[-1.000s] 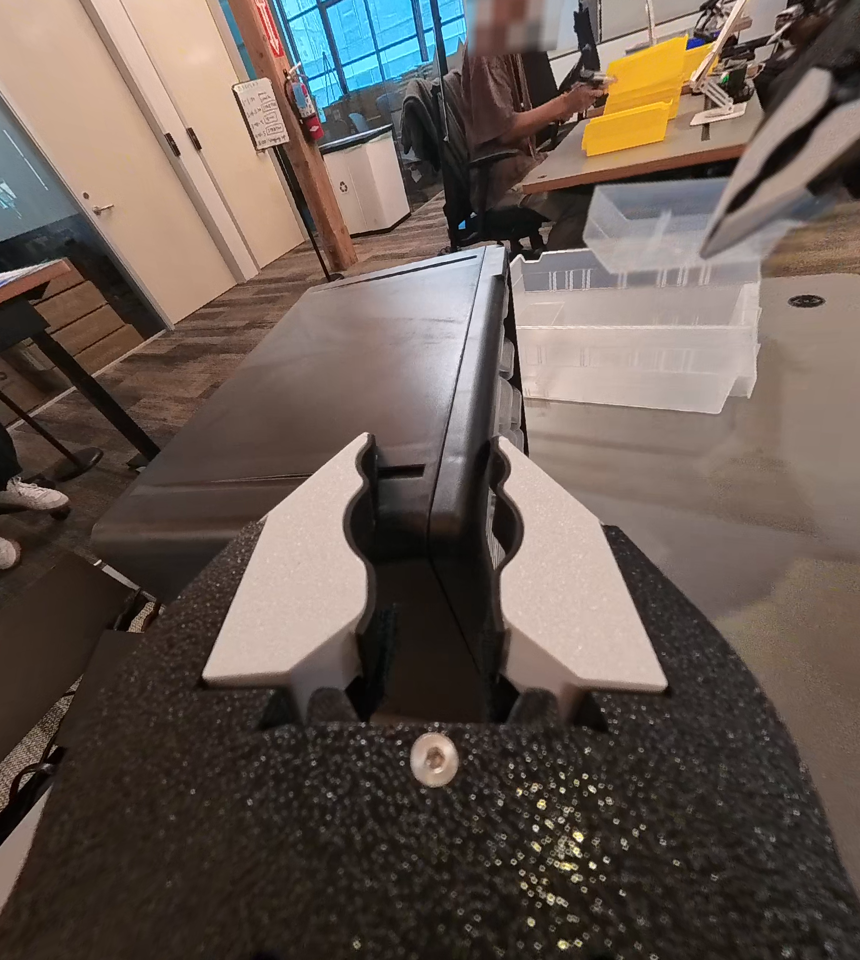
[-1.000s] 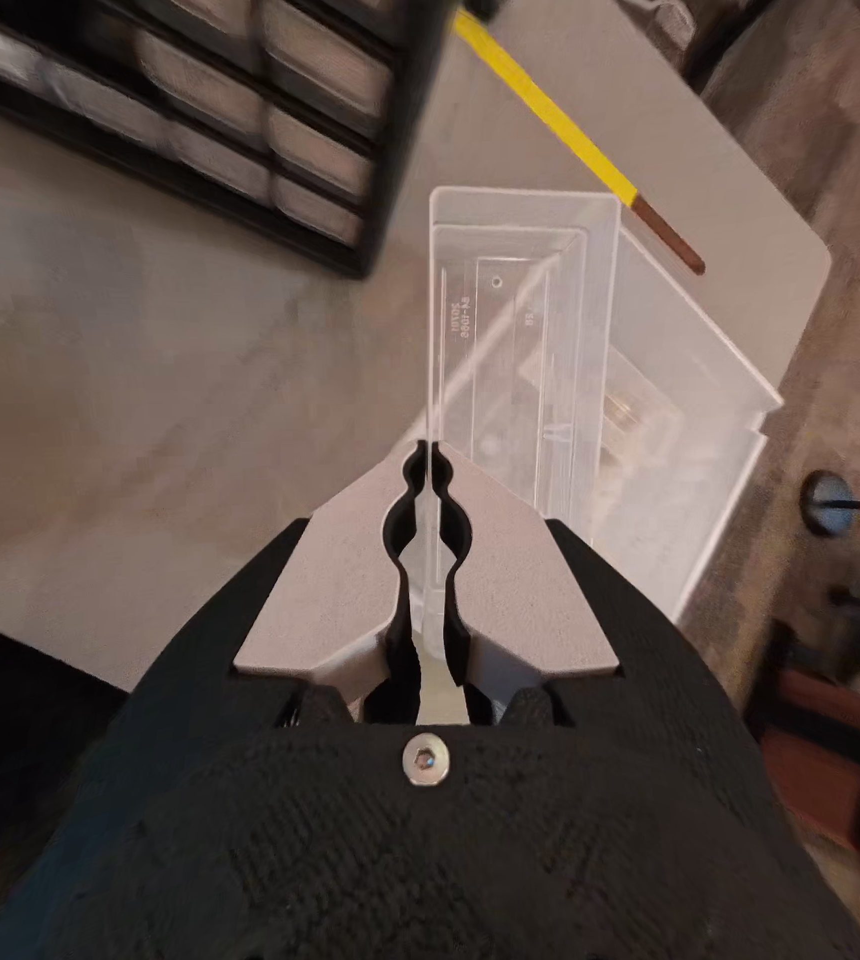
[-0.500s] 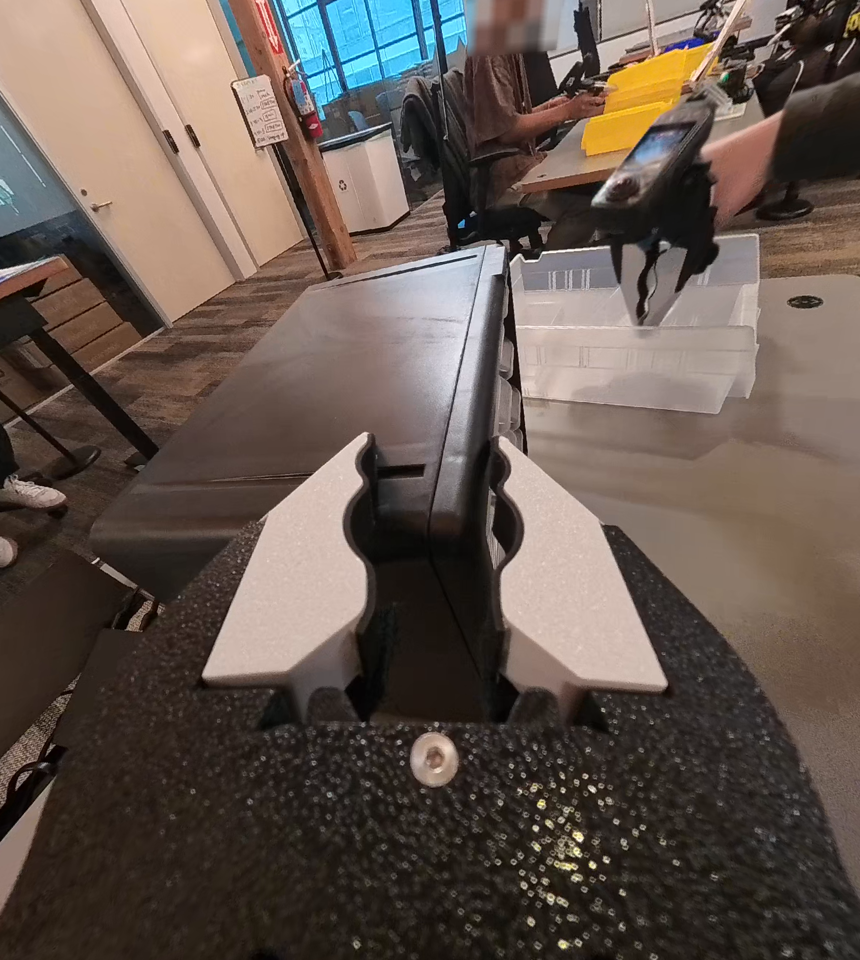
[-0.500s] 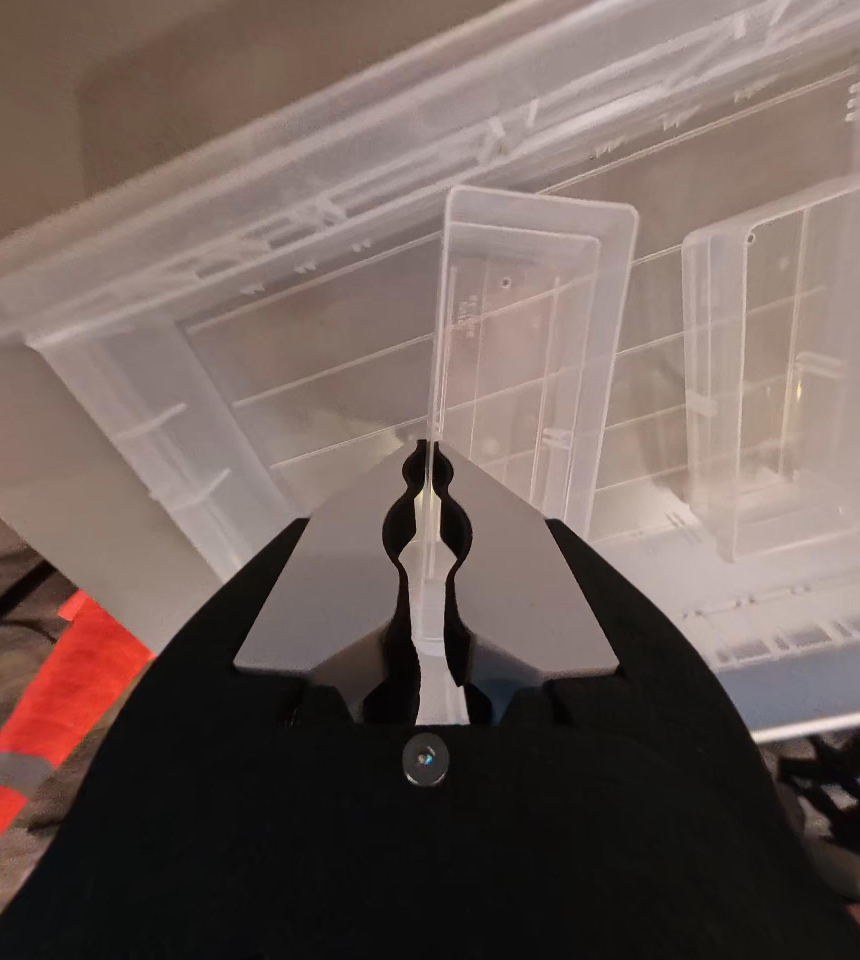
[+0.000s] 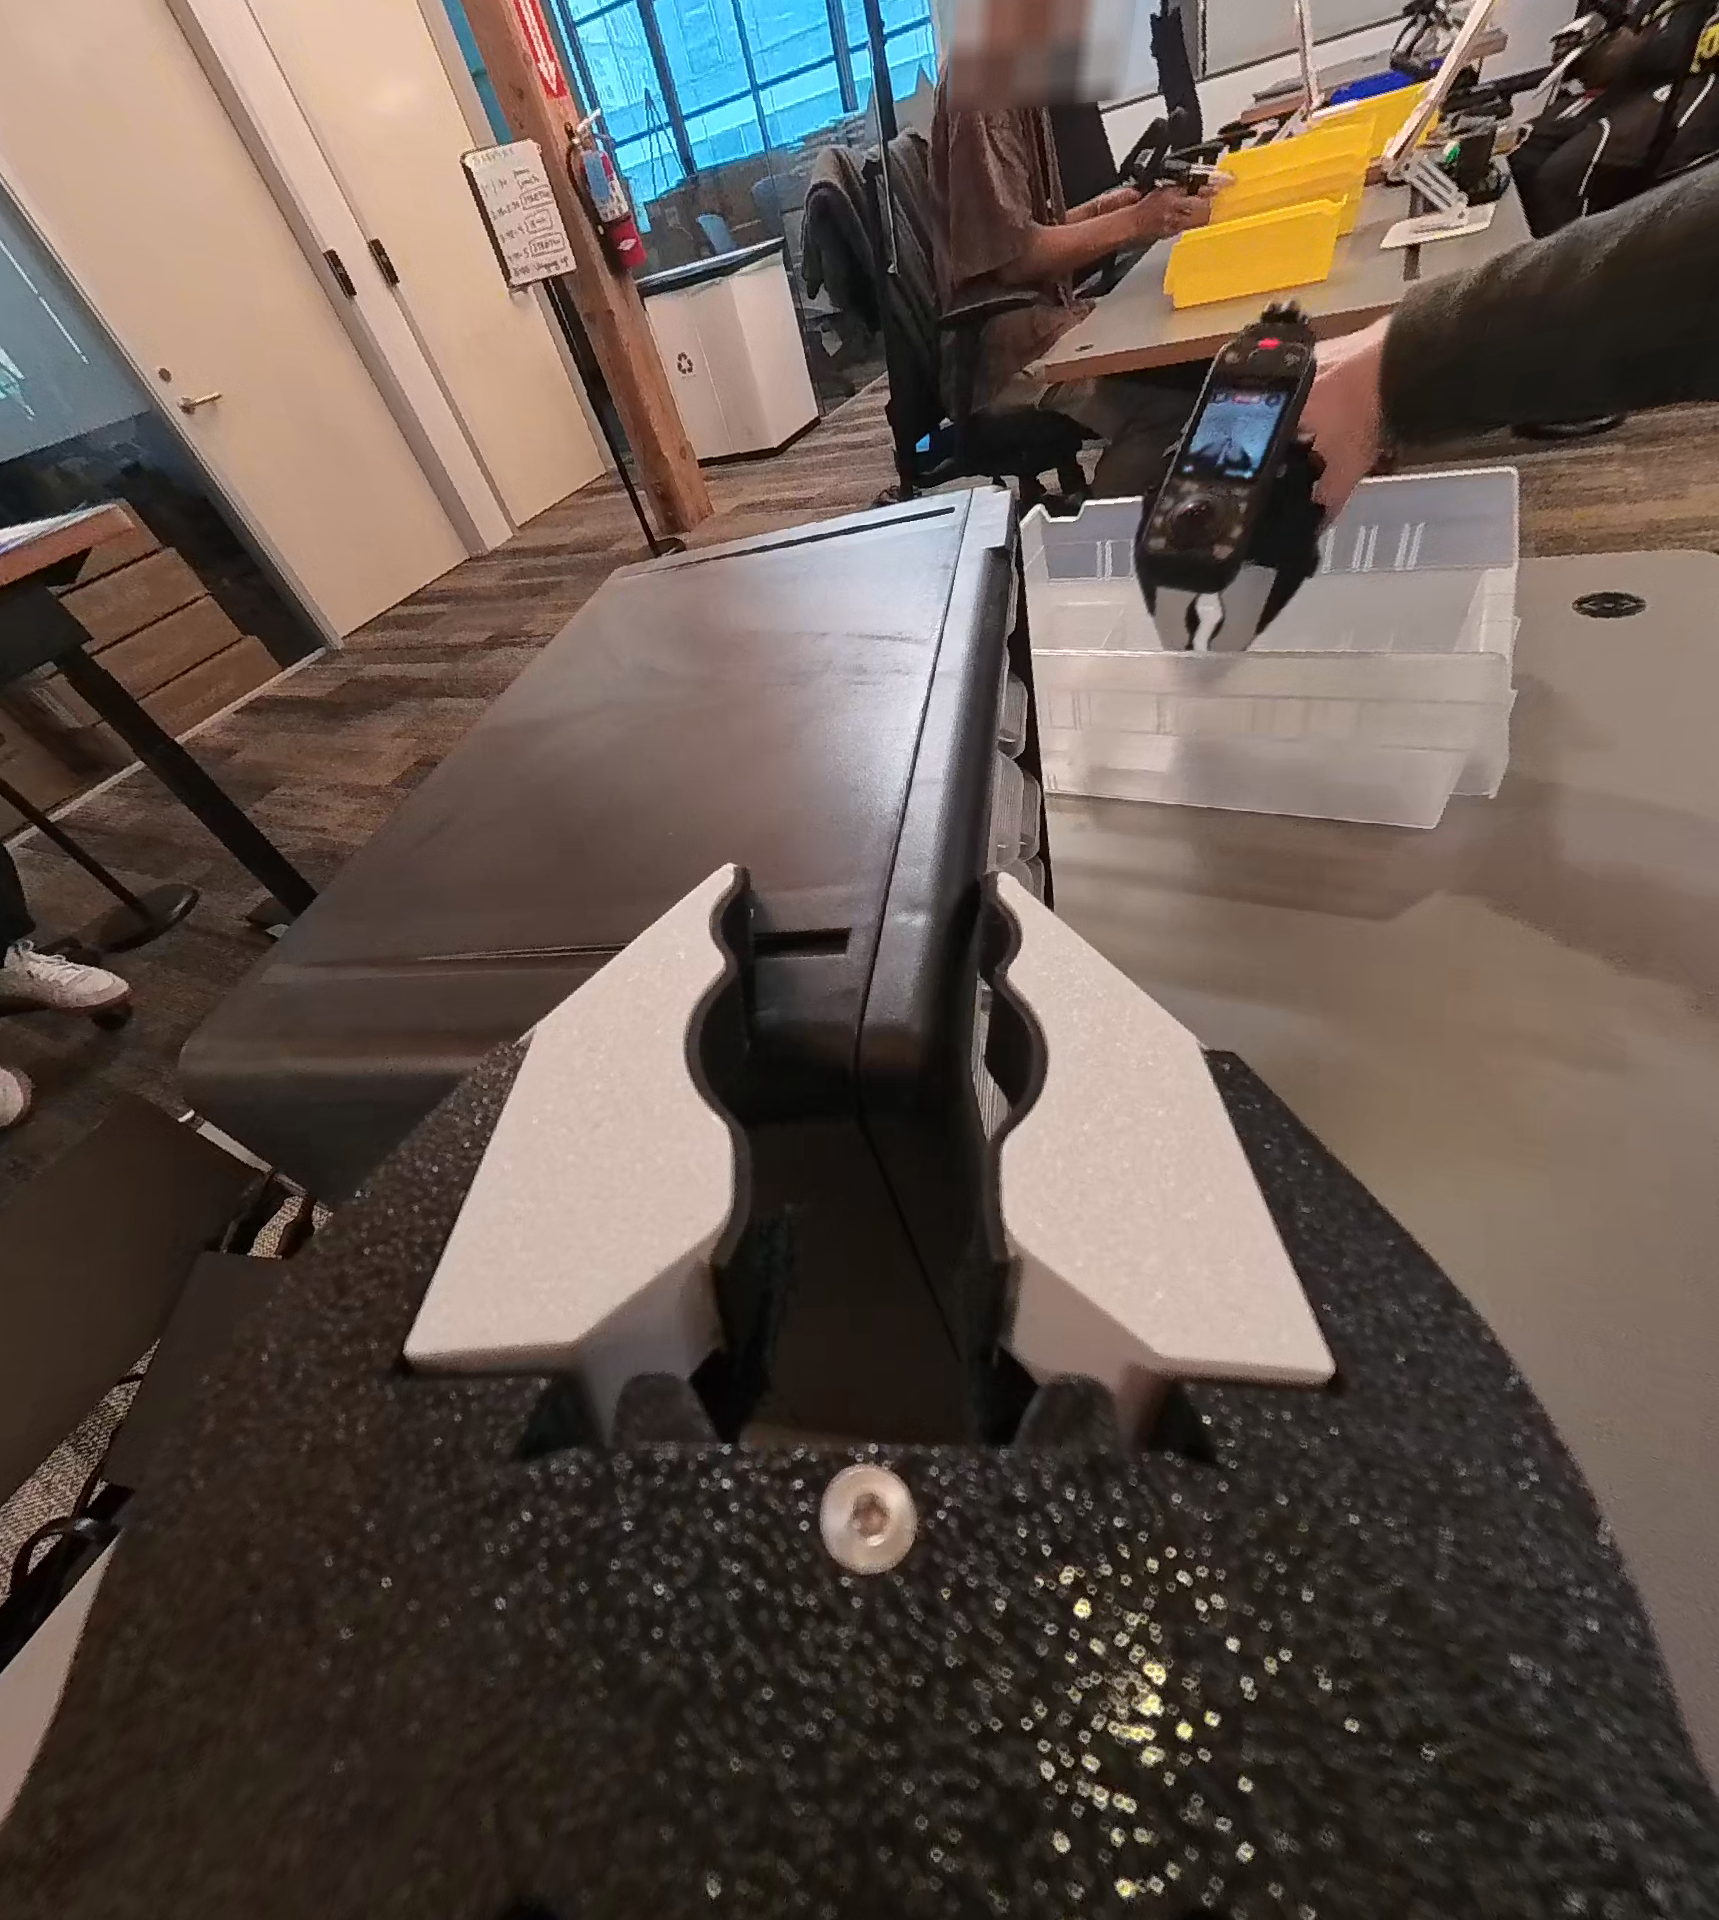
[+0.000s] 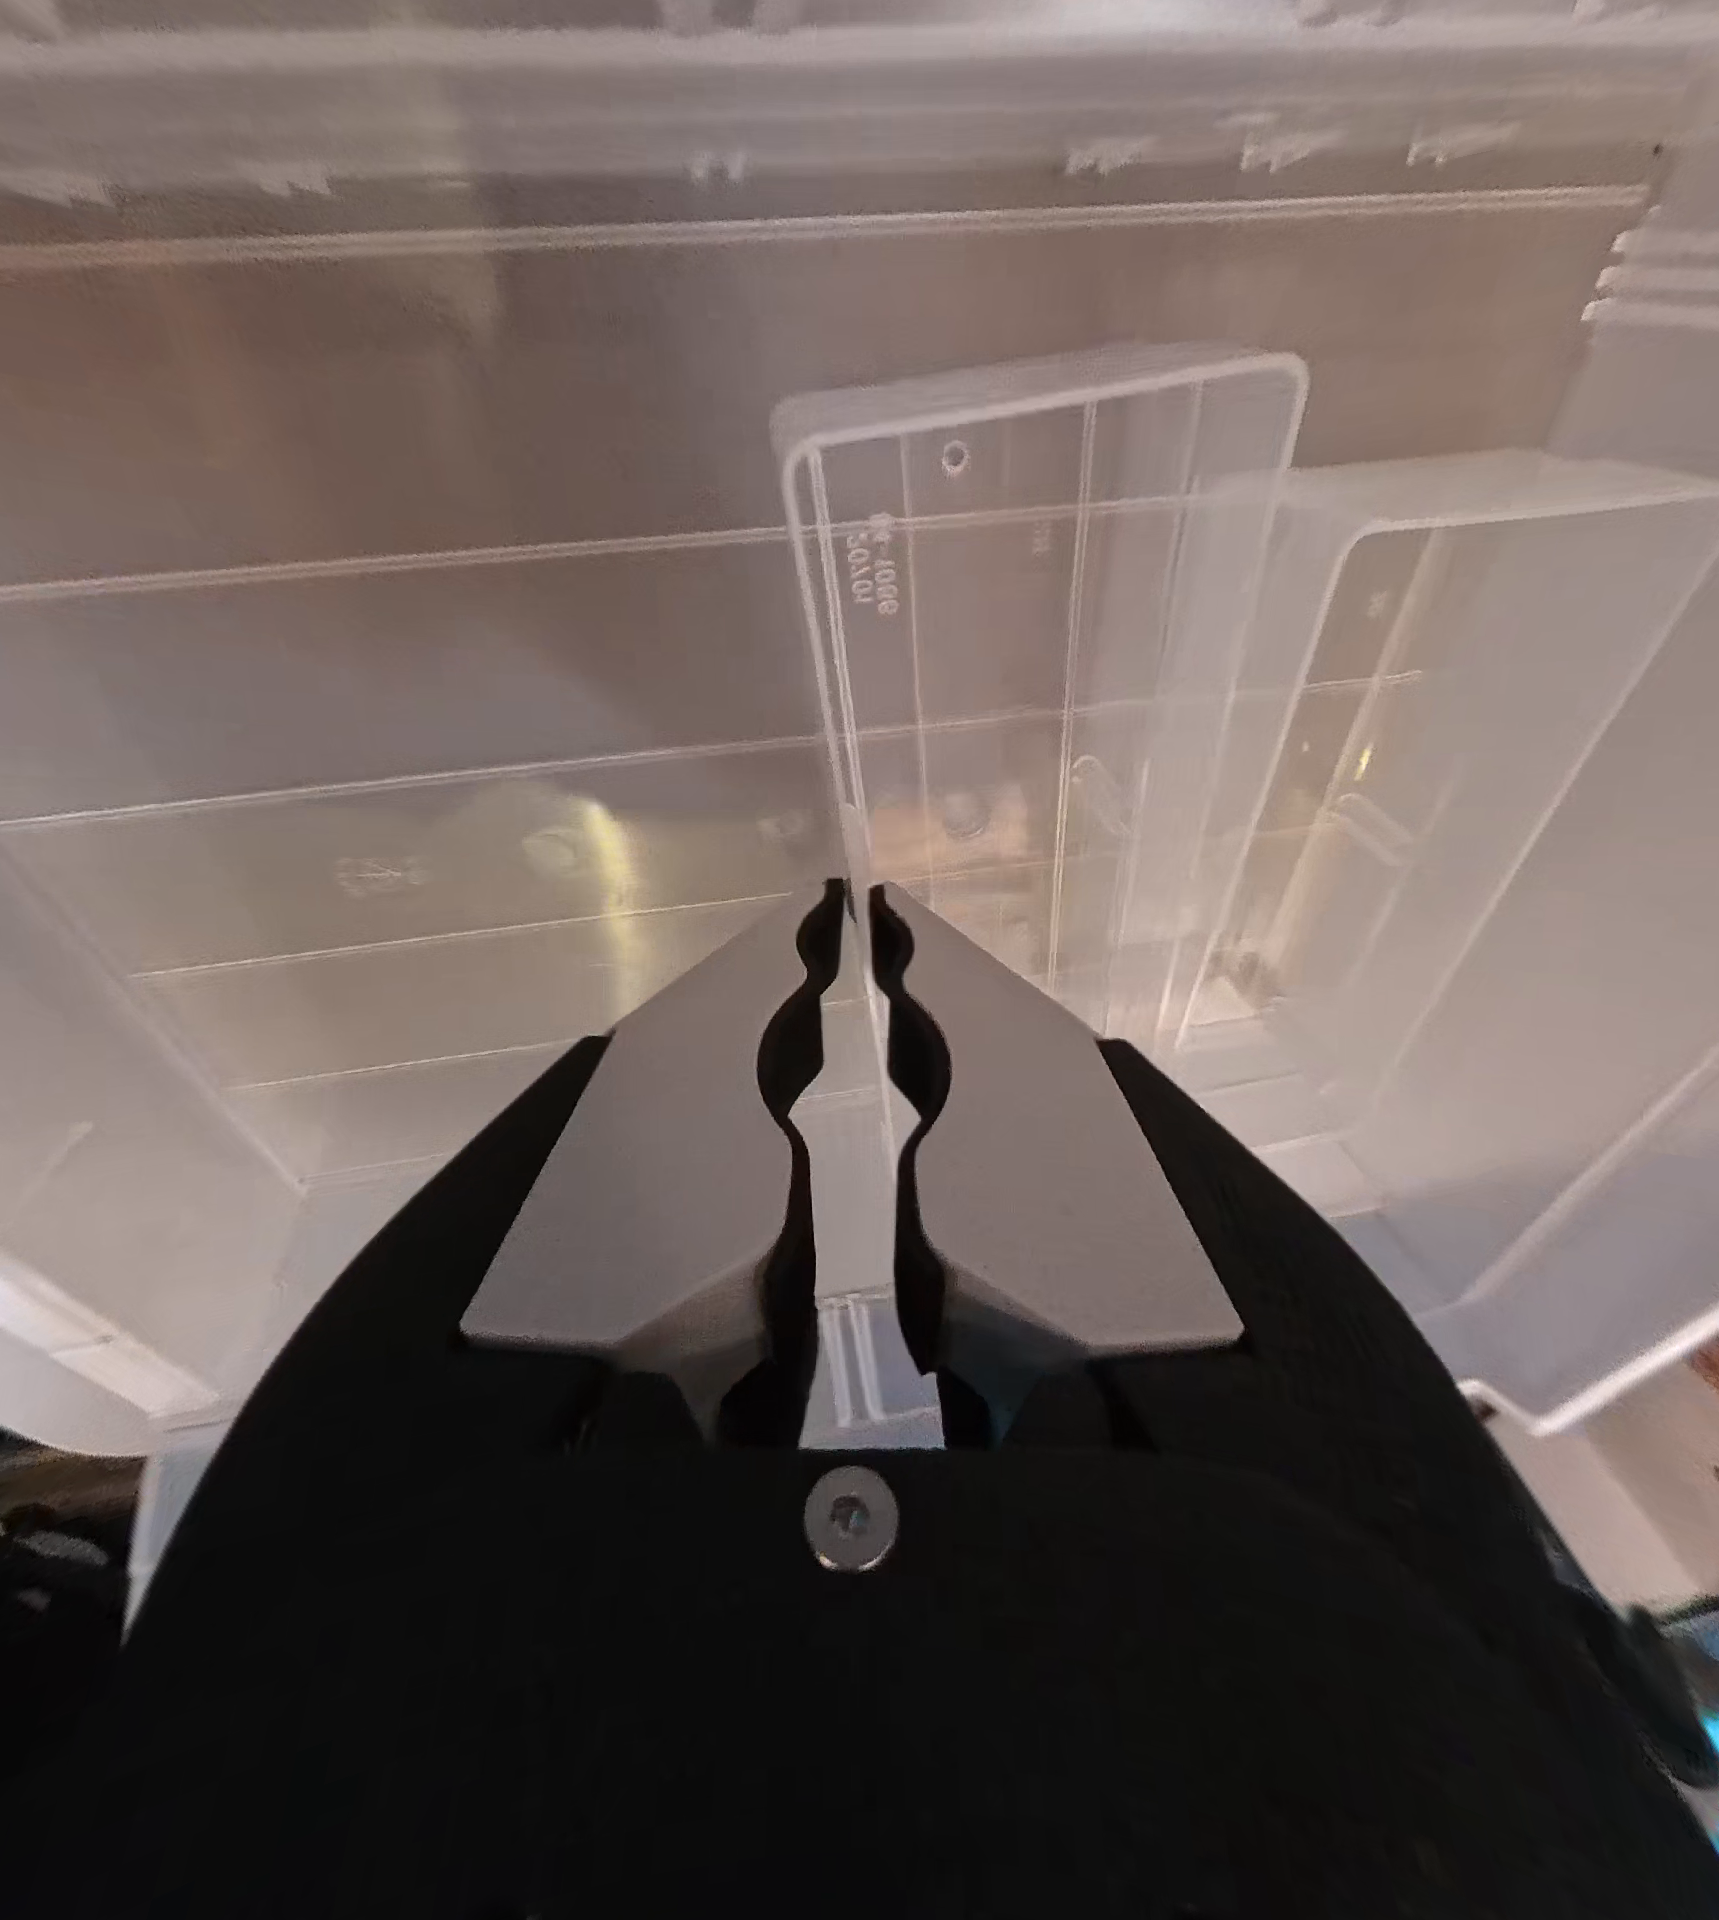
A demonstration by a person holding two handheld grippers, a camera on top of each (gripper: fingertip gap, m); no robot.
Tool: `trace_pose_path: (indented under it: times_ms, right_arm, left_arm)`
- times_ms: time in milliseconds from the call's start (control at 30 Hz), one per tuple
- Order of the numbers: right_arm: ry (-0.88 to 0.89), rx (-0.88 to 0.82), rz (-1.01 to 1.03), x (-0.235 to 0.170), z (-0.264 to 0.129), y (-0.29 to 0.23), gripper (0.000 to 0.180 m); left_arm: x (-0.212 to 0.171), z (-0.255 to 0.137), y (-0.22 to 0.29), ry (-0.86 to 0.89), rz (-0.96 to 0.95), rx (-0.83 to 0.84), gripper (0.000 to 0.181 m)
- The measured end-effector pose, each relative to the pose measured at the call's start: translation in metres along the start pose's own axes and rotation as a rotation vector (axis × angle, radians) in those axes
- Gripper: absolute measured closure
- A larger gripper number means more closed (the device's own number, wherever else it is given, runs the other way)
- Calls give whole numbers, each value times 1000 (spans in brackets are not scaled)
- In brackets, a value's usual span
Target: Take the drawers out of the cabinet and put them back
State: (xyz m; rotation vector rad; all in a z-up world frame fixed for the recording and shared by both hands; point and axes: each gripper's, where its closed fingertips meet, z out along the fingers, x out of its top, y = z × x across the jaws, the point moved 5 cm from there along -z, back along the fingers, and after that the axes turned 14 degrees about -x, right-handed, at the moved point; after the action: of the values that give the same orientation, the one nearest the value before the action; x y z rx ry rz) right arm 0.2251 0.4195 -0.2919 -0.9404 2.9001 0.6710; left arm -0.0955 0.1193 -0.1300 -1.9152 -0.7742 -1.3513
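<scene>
Clear plastic fills the right wrist view: the right gripper (image 6: 860, 888) has its jaws nearly closed on the thin side wall of a small drawer (image 6: 1042, 644), lowered into a large clear bin (image 6: 315, 644), though the slight gap at the tips suggests the grip may be loosening. A second small drawer (image 6: 1437, 790) already lies in the bin, just right of the jaws. The left gripper (image 5: 865, 914) clamps the top front edge of the black cabinet (image 5: 709, 748), jaws wide around it, steadying it on the grey surface (image 5: 1406, 1039). Judging by this, removal is under way: two drawers are out, other drawer fronts remain in the cabinet beside the left jaws, and returning them all is yet to come.
</scene>
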Motion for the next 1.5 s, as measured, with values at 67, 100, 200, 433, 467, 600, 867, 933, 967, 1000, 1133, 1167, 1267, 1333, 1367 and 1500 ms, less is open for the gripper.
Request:
trace_pose_path:
  times_ms: [67,100,200,433,467,600,867,933,967,1000,1133,1167,1267,1333,1367,1500]
  right_arm:
    - [-23,-24,-13,-1,2,5,165]
    - [-34,-37,-13,-2,3,8,160]
    - [-42,-69,5,-4,0,11,151]
    - [117,-307,262,-1,-64,17,147]
    - [169,-370,299,4,-81,17,147]
    - [370,-534,373,52,-142,-2,148]
    - [593,-678,231,204,-162,-59,145]
    - [657,-762,247,223,-153,-52,146]
    - [676,-841,245,231,-149,-46,146]
    - [691,-917,230,239,-144,-43,147]
    - [650,-1165,106,265,-126,-37,156]
    - [645,-1205,89,270,-122,-36,157]
    - [632,-1254,98,275,-109,-30,157]
    - [595,-1276,77,273,-102,-27,157]
    - [578,-1294,61,272,-101,-25,157]
    - [528,-1341,-5,273,-96,-24,162]
  left_arm:
    - [0,0,0,-1,0,0,139]
    - [0,0,0,-1,0,0,139]
    - [0,0,0,0,1,0,139]
    - [0,0,0,2,3,-2,139]
    - [0,0,0,2,4,-3,139]
    - [0,0,0,3,4,-2,139]
    - [0,-1,0,5,4,-1,139]
    - [0,-1,0,5,3,-1,139]
    - [0,-1,0,4,4,-1,139]
    - [0,-1,0,4,4,-1,139]
    - [0,-1,0,4,5,-2,139]
    - [0,-1,0,4,5,-2,139]
    - [0,-1,0,5,6,-3,139]
    - [0,-1,0,5,6,-4,139]
    - [0,-1,0,5,6,-4,139]
    - [0,-1,0,4,6,-5,139]
